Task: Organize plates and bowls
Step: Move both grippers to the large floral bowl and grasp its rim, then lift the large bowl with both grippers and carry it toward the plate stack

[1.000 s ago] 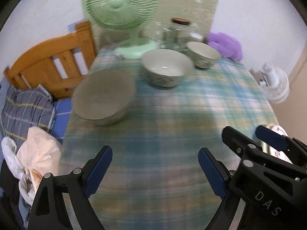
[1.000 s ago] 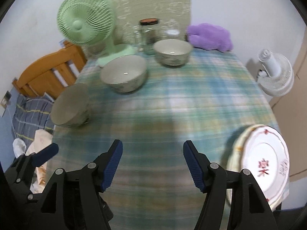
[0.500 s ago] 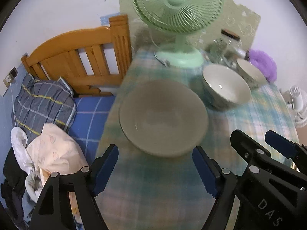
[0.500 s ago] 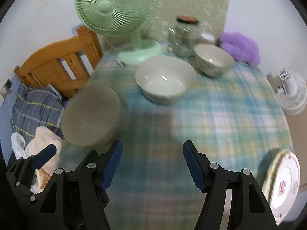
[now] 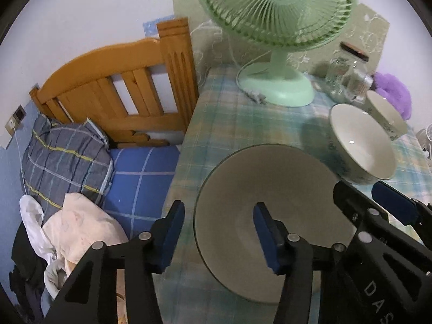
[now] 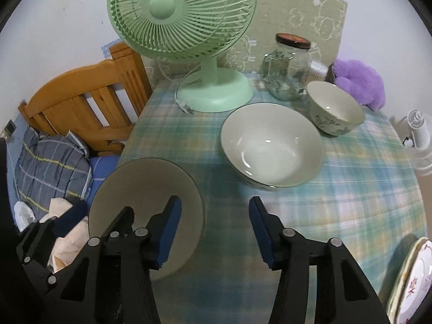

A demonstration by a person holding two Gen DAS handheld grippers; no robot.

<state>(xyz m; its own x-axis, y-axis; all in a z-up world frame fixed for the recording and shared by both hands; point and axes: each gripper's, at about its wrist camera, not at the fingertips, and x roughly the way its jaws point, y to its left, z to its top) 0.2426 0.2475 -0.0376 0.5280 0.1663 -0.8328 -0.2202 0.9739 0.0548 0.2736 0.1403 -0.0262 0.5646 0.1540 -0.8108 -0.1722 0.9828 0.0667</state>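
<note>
L gripper: jaws closing, partly open. Rim of the grey bowl sits between them, right pad inside the bowl, left pad outside over the tabletop edge; pads not pressing on the rim yet, nothing held. Bowl is right under this gripper and just ahead, near the tabletop's edge by the bed.

R gripper: jaws closing too, about half open, nothing between them but plaid cloth. Its left pad overlaps the grey bowl's near-right rim in view; can't tell if it touches. Grey bowl is to its left front, L gripper's black frame further left.

Ahead of R gripper: big white bowl, upright, apart from the grey one. Beyond it to the right, small patterned bowl, just beside the big one. Plates stacked at far right, behind-right of R gripper, at the tabletop edge.

Further ahead, at the back: green fan w/ loose cord, glass jar w/ dark lid, purple fluffy thing. Left of L gripper: wooden headboard, plaid pillow, crumpled cloth on the bed.
</note>
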